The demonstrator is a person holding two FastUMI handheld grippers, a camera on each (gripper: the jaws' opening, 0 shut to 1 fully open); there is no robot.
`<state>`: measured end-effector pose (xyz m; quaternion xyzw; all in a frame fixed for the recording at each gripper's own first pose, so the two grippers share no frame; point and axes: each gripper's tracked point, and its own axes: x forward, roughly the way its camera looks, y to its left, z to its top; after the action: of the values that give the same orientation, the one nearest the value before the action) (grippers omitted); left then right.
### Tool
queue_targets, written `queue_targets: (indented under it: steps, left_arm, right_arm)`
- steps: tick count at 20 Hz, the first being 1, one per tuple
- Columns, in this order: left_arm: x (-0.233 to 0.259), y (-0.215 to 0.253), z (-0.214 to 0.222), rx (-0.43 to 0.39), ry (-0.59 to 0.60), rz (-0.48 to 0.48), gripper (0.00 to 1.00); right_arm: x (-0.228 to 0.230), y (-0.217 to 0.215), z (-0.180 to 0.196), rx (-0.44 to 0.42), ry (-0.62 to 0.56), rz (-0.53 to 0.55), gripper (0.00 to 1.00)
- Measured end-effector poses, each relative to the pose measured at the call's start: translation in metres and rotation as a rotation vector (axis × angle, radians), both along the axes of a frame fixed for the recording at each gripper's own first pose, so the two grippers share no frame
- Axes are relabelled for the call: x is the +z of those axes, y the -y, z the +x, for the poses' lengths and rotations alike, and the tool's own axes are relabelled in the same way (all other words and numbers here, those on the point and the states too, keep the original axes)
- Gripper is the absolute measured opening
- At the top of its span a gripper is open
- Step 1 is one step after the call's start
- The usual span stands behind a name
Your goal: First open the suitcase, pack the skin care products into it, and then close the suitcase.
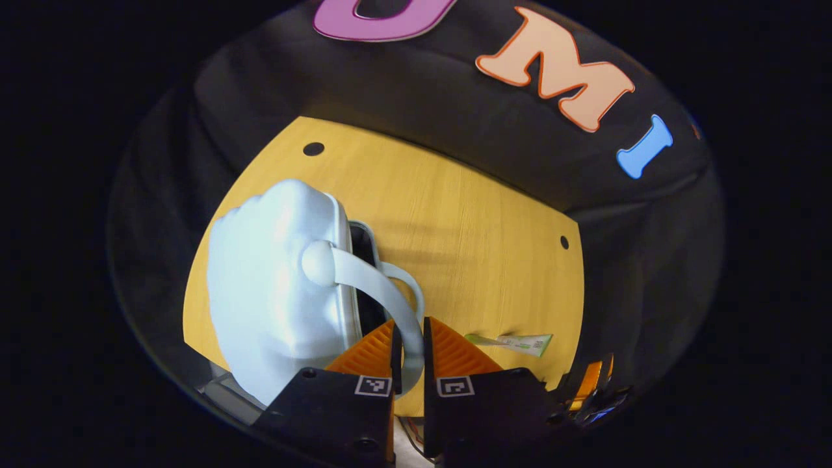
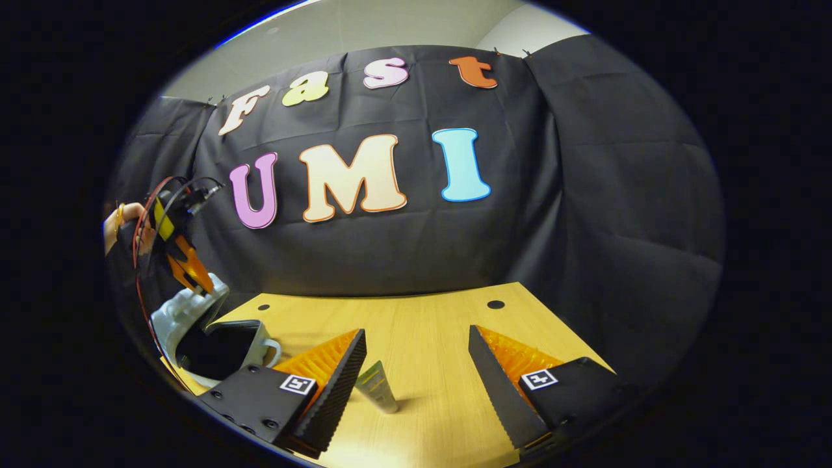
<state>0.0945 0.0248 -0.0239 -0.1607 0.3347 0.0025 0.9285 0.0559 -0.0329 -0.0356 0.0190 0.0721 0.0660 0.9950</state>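
Currently, suitcase lid [image 1: 273,286] is held open by its handle [image 1: 383,292] in left tongs [image 1: 409,344]; right tongs [image 2: 416,364] are spread wide around tube [image 2: 377,388].

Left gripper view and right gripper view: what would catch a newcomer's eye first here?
The pale blue suitcase at the table's left end, its lid lifted by the strap handle pinched in the left hand-held gripper. Next, the skin care tube lying on the wood between the open fingers of the right hand-held gripper.
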Motion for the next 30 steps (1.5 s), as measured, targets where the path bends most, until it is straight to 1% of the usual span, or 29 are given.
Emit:
queue_targets:
  steps: [1,2,5,6,8,9,10,12,13,16,17,18,19,23,25,26,27,30]
  left_arm:
    - [0.006,-0.007,-0.002,0.011,0.023,-0.004,0.11]
    - [0.011,-0.014,-0.006,0.027,0.042,-0.003,0.11]
    - [0.023,-0.047,-0.016,0.082,0.077,0.009,0.11]
    - [0.025,-0.057,-0.021,0.099,0.082,0.013,0.11]
    - [0.021,-0.074,-0.031,0.125,0.066,0.014,0.11]
    - [0.021,-0.082,-0.034,0.136,0.056,0.006,0.08]
    - [0.024,-0.088,-0.038,0.143,0.054,-0.004,0.11]
    - [0.028,-0.106,-0.042,0.161,0.063,-0.010,0.11]
    - [0.027,-0.116,-0.044,0.174,0.063,0.007,0.11]
    - [0.010,-0.164,-0.058,0.232,0.018,0.126,0.11]
    - [0.003,-0.181,-0.063,0.252,-0.002,0.152,0.10]
    - [-0.006,-0.199,-0.067,0.271,-0.021,0.167,0.10]
    - [-0.013,-0.214,-0.071,0.289,-0.035,0.169,0.10]
    - [-0.044,-0.257,-0.080,0.358,-0.054,0.087,0.11]
    - [-0.062,-0.271,-0.085,0.402,-0.067,0.029,0.11]
    - [-0.075,-0.278,-0.087,0.419,-0.071,0.009,0.11]
    - [-0.088,-0.284,-0.088,0.430,-0.080,-0.004,0.11]
    - [-0.127,-0.289,-0.087,0.442,-0.113,-0.022,0.12]
  right_arm:
    - [0.002,-0.005,0.000,0.009,0.003,0.004,0.95]
    - [0.004,-0.010,-0.001,0.016,0.007,0.003,0.98]
    - [0.006,-0.023,-0.005,0.034,0.015,-0.008,0.98]
    - [0.005,-0.028,-0.006,0.037,0.014,-0.011,0.94]
    - [0.005,-0.035,-0.010,0.033,0.014,-0.008,0.94]
    - [0.005,-0.038,-0.011,0.027,0.014,0.002,0.94]
    - [0.006,-0.042,-0.012,0.020,0.015,0.020,0.98]
    - [0.010,-0.052,-0.013,0.007,0.021,0.058,0.98]
    - [0.012,-0.057,-0.014,0.003,0.024,0.069,0.98]
    - [0.013,-0.068,-0.016,-0.014,0.032,0.064,0.98]
    - [0.013,-0.071,-0.017,-0.019,0.033,0.061,0.98]
    - [0.011,-0.075,-0.018,-0.023,0.033,0.062,0.94]
    - [0.011,-0.078,-0.019,-0.028,0.031,0.063,0.98]
    - [0.005,-0.090,-0.025,-0.041,0.023,0.051,0.98]
    - [0.000,-0.097,-0.027,-0.039,0.011,0.045,0.98]
    - [-0.002,-0.099,-0.029,-0.037,0.007,0.042,0.94]
    - [-0.003,-0.102,-0.031,-0.036,0.003,0.037,0.98]
    - [-0.003,-0.106,-0.038,-0.028,0.002,0.015,0.98]
